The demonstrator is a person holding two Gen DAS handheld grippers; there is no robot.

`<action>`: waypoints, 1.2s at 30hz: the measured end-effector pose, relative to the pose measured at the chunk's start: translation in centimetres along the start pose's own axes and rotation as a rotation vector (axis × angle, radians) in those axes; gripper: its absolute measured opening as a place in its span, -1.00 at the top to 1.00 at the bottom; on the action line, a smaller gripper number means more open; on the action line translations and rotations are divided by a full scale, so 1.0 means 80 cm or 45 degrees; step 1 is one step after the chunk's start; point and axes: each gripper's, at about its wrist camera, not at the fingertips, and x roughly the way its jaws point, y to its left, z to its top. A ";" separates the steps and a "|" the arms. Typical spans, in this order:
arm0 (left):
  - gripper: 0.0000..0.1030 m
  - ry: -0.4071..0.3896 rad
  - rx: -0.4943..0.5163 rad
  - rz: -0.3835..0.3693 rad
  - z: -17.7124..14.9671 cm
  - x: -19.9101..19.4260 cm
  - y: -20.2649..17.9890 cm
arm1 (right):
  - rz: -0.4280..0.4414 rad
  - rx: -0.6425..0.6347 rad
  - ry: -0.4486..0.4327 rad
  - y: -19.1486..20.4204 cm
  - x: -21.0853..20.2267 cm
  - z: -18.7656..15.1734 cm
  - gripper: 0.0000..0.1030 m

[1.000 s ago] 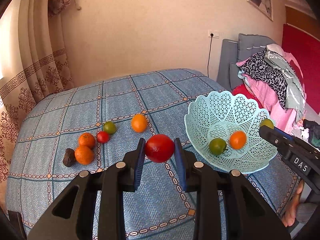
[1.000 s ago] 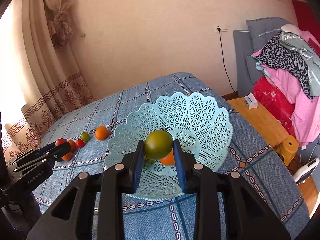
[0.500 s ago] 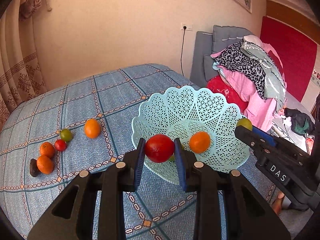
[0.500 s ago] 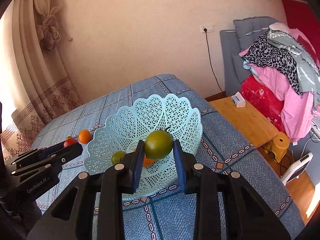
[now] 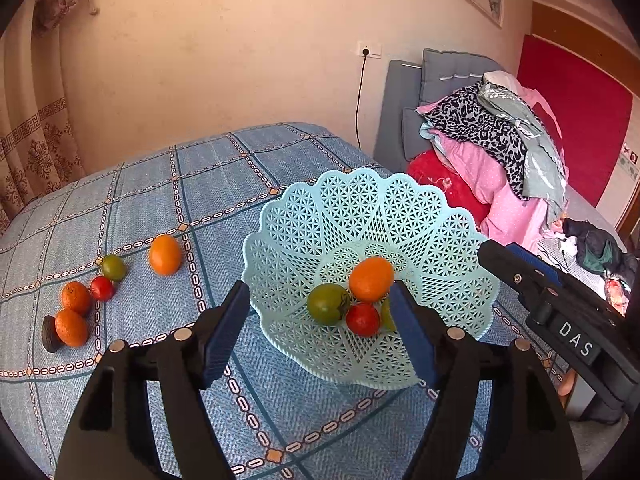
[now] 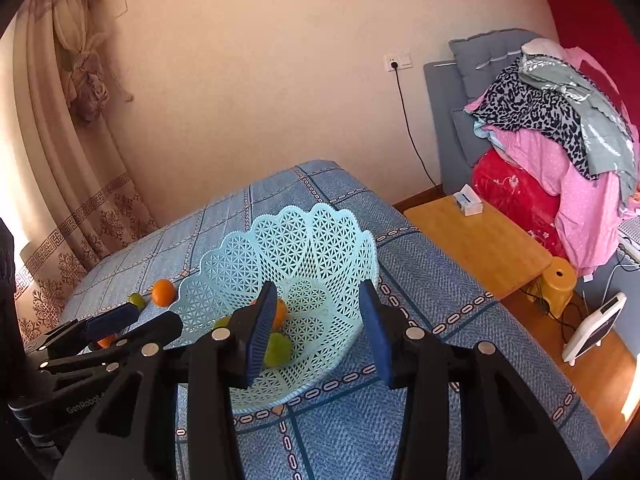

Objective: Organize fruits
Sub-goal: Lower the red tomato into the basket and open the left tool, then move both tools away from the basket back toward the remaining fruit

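While both grippers gape empty over the basket (image 5: 440,216), left gripper (image 5: 320,312) and right gripper (image 6: 316,320) flank 4 fruits inside: orange (image 5: 370,278), green tomato (image 5: 328,309), red tomato (image 5: 363,319), and a half-hidden green one (image 6: 277,349). Left of the basket, 5 fruits lie on open bed (image 5: 140,208).

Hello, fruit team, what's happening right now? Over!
Left gripper open, right gripper open, both empty. Four fruits in pale blue lattice plastic basket. Orange citrus among six loose on bedspread. Path clear.

A blue checked bed (image 5: 168,196) carries a pale lattice basket (image 5: 436,236) and loose fruits (image 5: 164,254) beside it.
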 end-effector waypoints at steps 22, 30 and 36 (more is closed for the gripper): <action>-0.94 -0.102 -0.135 0.155 0.004 -0.048 0.066 | 0.056 -0.055 0.000 0.040 -0.008 -0.006 -0.03; -0.95 -0.127 -0.178 0.227 -0.001 -0.067 0.099 | 0.113 -0.115 0.020 0.073 -0.007 -0.012 -0.03; -0.95 -0.138 -0.218 0.279 -0.008 -0.080 0.131 | 0.160 -0.161 0.039 0.101 -0.007 -0.020 -0.03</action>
